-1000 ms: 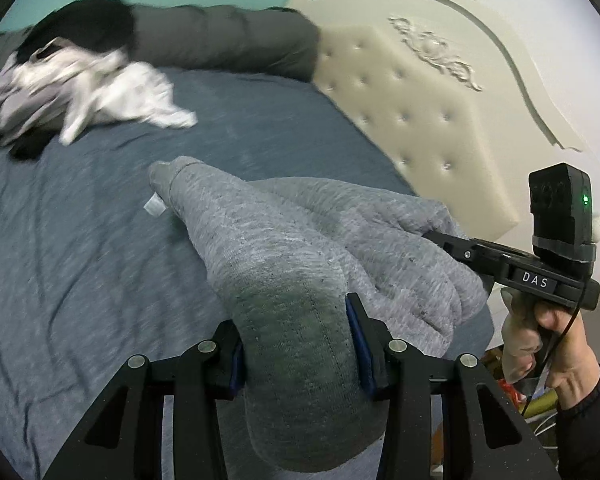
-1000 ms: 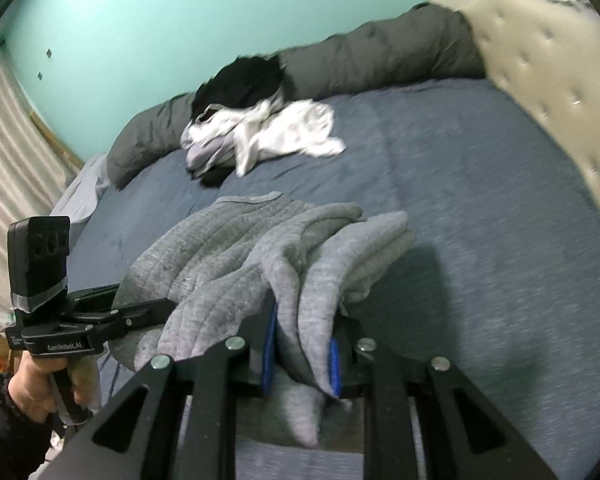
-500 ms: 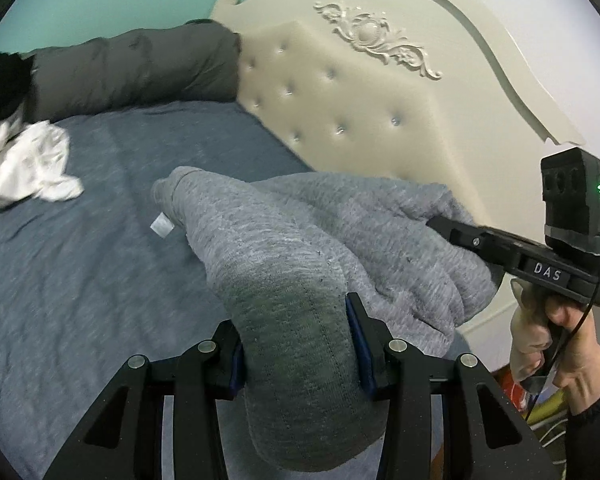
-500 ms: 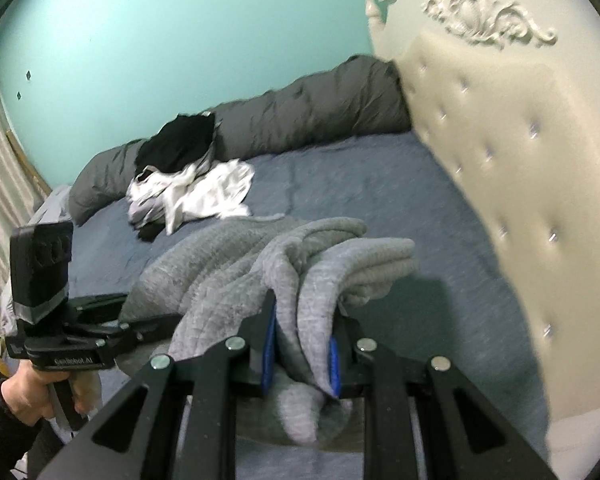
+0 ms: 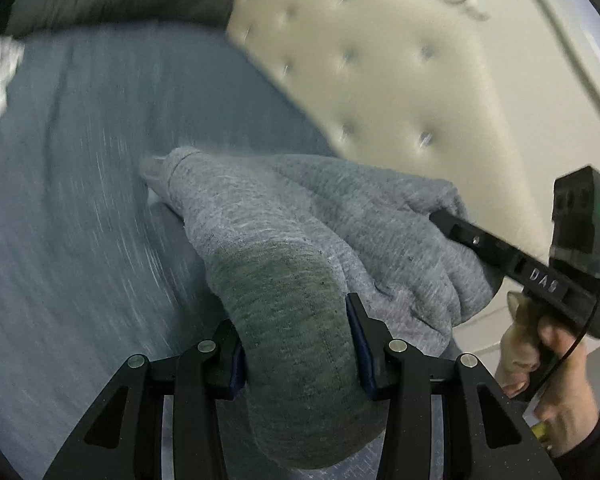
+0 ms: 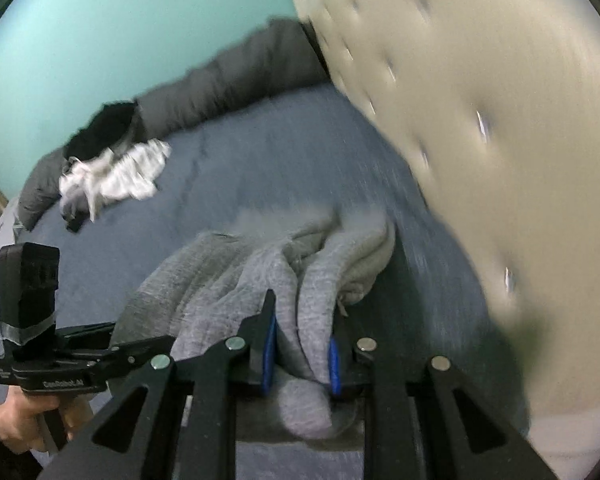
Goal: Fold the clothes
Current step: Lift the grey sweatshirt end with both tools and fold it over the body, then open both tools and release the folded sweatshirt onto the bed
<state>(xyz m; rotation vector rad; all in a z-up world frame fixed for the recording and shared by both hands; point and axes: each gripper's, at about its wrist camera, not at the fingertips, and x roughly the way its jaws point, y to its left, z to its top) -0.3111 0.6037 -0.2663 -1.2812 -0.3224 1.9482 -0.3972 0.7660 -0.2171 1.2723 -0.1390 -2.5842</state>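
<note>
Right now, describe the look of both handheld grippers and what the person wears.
Both the left gripper and the right gripper are black, angular frames with silver bolts and blue finger pads. The right one carries "DAS" lettering, a green light and a black cable. Dark sleeves cover the wrists.

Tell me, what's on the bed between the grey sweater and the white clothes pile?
Nothing: in the right wrist view only bare blue bedsheet lies between the grey knitted sweater and the crumpled white clothes pile.

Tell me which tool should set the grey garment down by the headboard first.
Right, probably. The right tool pinches the grey garment on the side nearer the headboard; the left tool holds the far end, over open bedspread.
</note>
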